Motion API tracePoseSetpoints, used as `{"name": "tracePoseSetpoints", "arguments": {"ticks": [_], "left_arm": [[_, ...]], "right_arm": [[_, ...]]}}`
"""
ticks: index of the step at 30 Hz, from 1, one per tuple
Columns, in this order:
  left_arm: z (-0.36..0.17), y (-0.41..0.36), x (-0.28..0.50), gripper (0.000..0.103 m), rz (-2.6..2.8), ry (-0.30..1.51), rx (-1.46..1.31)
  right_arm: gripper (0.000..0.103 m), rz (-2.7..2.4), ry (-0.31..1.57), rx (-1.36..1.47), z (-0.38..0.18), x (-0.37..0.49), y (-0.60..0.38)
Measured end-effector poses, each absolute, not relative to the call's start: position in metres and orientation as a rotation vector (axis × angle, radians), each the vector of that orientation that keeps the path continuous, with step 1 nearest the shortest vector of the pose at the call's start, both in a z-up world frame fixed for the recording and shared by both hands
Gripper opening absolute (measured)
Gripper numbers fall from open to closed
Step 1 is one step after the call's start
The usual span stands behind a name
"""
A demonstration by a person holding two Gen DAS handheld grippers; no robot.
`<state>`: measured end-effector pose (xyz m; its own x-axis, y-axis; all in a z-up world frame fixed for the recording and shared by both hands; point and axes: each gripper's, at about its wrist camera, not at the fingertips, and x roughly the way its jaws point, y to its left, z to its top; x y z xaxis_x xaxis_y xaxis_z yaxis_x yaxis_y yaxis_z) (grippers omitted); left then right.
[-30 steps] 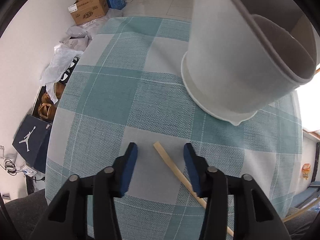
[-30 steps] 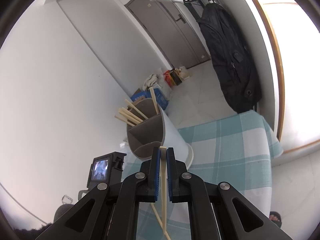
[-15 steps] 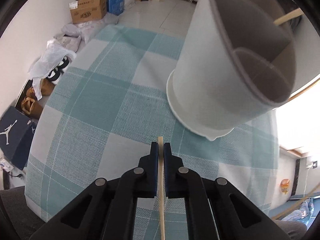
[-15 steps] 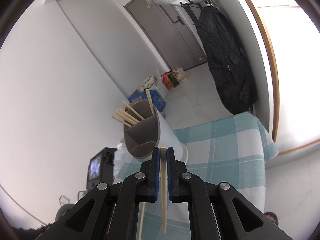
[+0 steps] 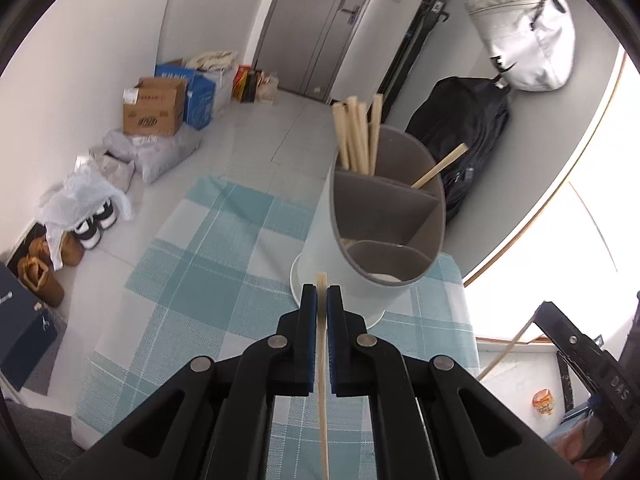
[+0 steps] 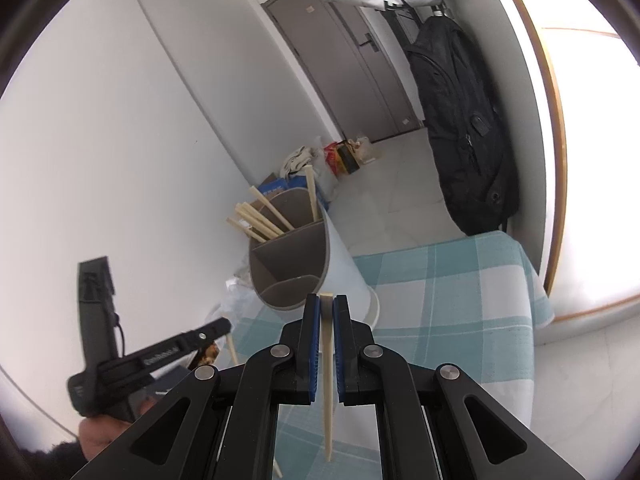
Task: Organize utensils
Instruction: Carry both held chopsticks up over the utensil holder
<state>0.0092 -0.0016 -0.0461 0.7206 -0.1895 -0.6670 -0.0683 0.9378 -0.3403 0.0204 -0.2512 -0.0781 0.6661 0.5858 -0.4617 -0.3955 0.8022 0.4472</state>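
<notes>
While each pair of tongs pinches one chopstick, the scene reads as follows.

Left tongs [image 5: 322, 294]: pressed together on a pale chopstick [image 5: 322, 380] that runs back between the blue pads toward the camera, its tip just past them. In the right wrist view the left tongs [image 6: 218, 328] show from the side at lower left, and the stick hangs down from them.

Right tongs [image 6: 326, 303]: pinching a second chopstick [image 6: 328, 364], whose flat end stands just above the pads while the thin end hangs down over the cloth. In the left wrist view only part of the right tongs' black frame [image 5: 576, 344] shows at lower right, with the stick slanting away from it.

Utensil holder [image 5: 384, 232]: a pale, tall holder with a grey inside split into compartments, standing upright on the worktop just beyond both pairs of tongs.

Holder's contents: a bundle of chopsticks [image 5: 358, 136] stands in the far compartment; a single chopstick [image 5: 440, 166] leans in the next one. The near compartment's contents cannot be made out.

Worktop [image 5: 192, 280]: covered in a teal and white checked cloth.

Room: cardboard boxes [image 5: 154, 106] and shoes [image 5: 94, 224] on the floor along the wall, a black backpack [image 6: 460, 120] hanging near a grey door [image 6: 340, 60].
</notes>
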Motion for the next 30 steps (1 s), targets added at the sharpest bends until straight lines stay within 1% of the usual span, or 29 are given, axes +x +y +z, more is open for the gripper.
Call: {"name": "tracePoseSetpoints", "arguments": {"ticks": [9, 17, 30], "left_arm": [[-0.020, -0.008, -0.012, 0.001, -0.152, 0.642, -0.213], [-0.008, -0.004, -0.012, 0.001, -0.193, 0.645, -0.195], [0.048, -0.006, -0.007, 0.001, -0.215, 0.630, -0.107]], "right_arm": [[0.006, 0.581, 0.561, 0.274, -0.070, -0.002, -0.232], [0.006, 0.594, 0.537, 0.233, -0.058, -0.010, -0.212], [0.006, 0.579, 0.461, 0.270, -0.002, -0.002, -0.218]]}}
